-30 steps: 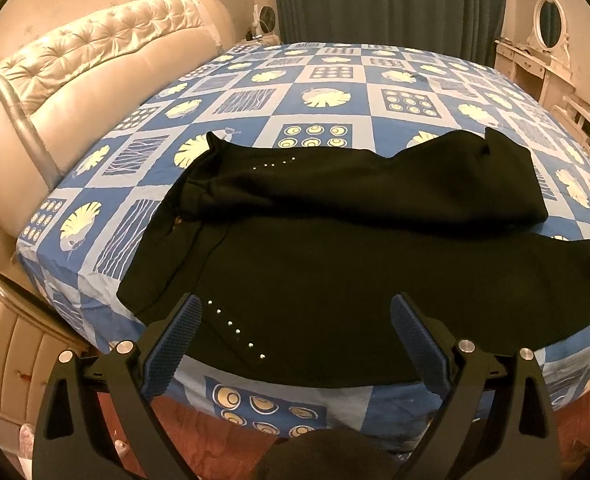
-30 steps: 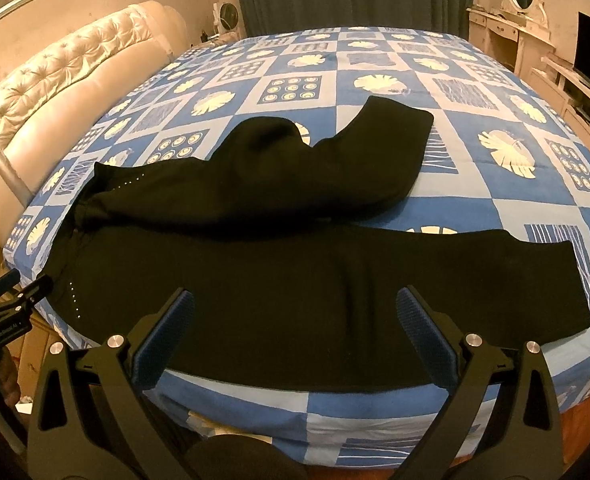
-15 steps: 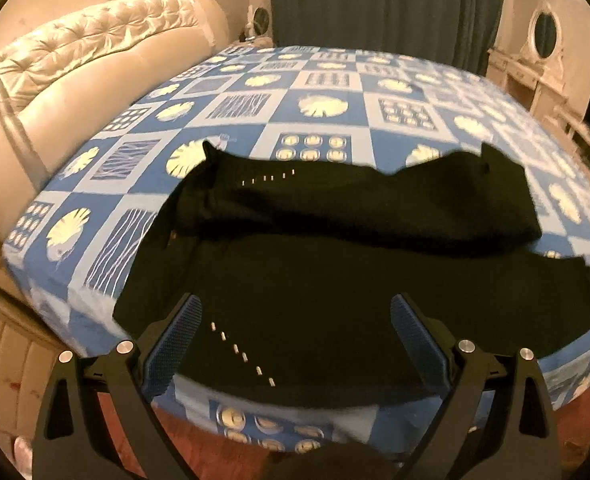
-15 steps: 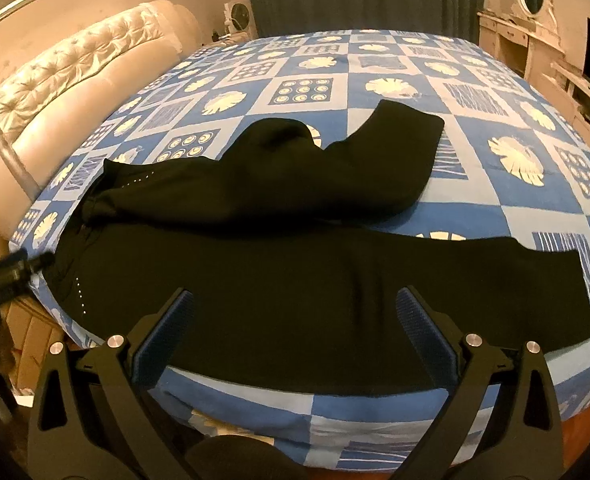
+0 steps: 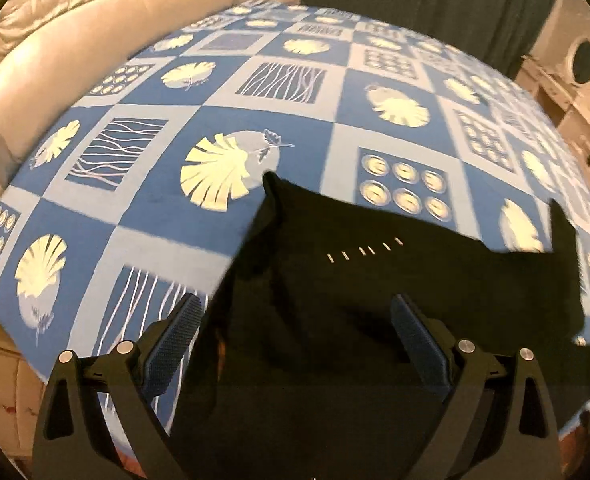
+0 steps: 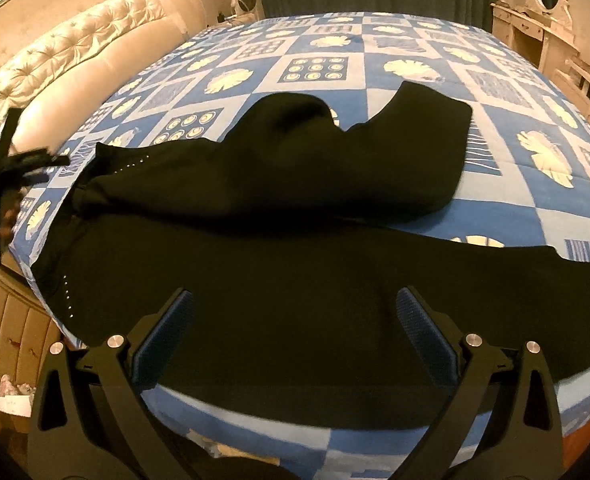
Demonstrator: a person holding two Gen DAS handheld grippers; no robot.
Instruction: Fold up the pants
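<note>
The black pants [image 6: 279,280] are lying spread across the near side of the bed [image 6: 495,208], on a blue and white checked bedspread [image 6: 319,68] printed with pale leaf shapes. One leg is stretching along the near edge of the bed toward the right, and the other leg is lying doubled back beyond it, its hem end pointing away to the right. A row of small pale studs [image 6: 66,296] is showing near the waist end at the left, and a second row [image 5: 365,250] is showing on the farther leg in the left wrist view.

The left claw [image 5: 295,320] is hanging wide apart over the waist end of the pants, gripping nothing; that view is blurring. The right claw [image 6: 295,320] is also standing wide over the middle of the near leg, gripping nothing. A tufted cream headboard [image 6: 79,52] is curving along the left of the bed.
</note>
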